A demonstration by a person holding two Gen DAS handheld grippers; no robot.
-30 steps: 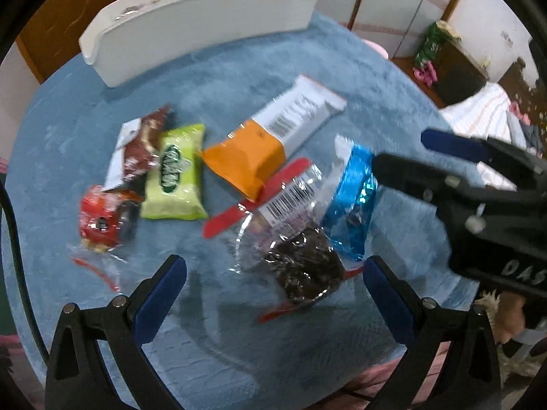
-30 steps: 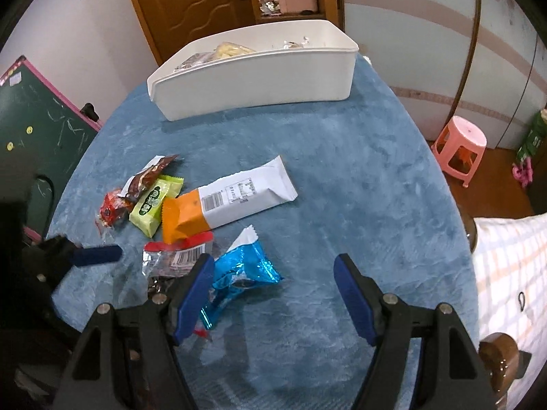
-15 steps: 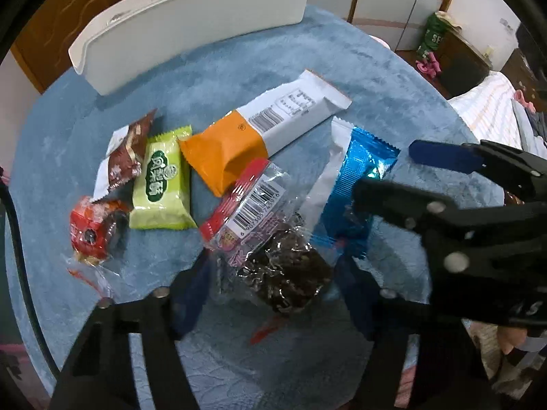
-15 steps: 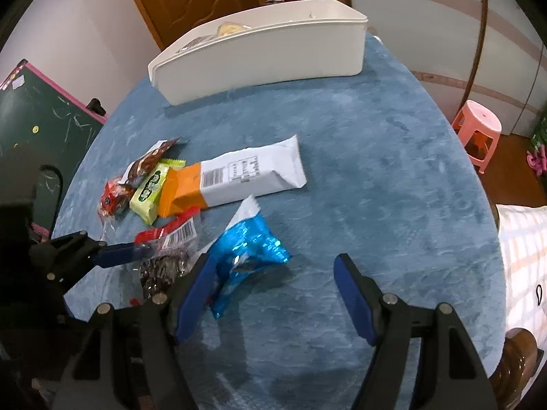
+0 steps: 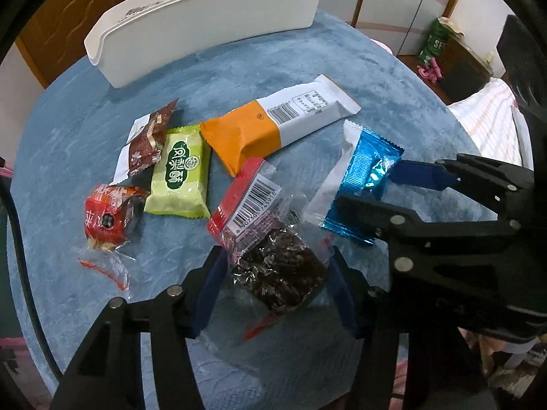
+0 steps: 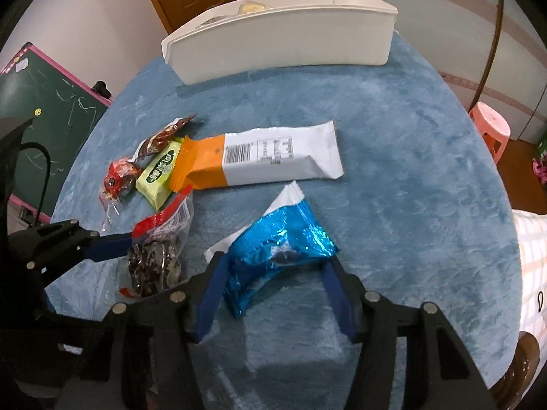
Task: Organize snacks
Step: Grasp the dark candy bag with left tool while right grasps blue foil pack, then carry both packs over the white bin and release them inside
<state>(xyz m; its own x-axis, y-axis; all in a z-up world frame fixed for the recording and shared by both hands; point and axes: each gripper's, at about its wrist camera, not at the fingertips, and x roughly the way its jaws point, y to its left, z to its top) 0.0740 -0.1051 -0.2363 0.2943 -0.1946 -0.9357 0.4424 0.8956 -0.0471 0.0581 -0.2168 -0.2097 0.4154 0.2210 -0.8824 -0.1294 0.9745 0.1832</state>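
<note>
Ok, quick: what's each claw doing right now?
Left claw: closing, pads on the clear packet of dark snack.
Right claw: closing, pads on the blue foil packet.

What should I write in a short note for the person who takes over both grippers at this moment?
Left gripper: jaws closing around the clear pack of dark snack; pads at its sides, pack on the blue tablecloth.
Right gripper: jaws closing around the blue foil pack, which buckles between the pads.
Loose on the cloth: orange-white bar, green pack, brown pack, red pack.
Done: the white bin at the far edge already holds some snacks.
Left: lift both packs, drop them in the bin, then the other four.
</note>
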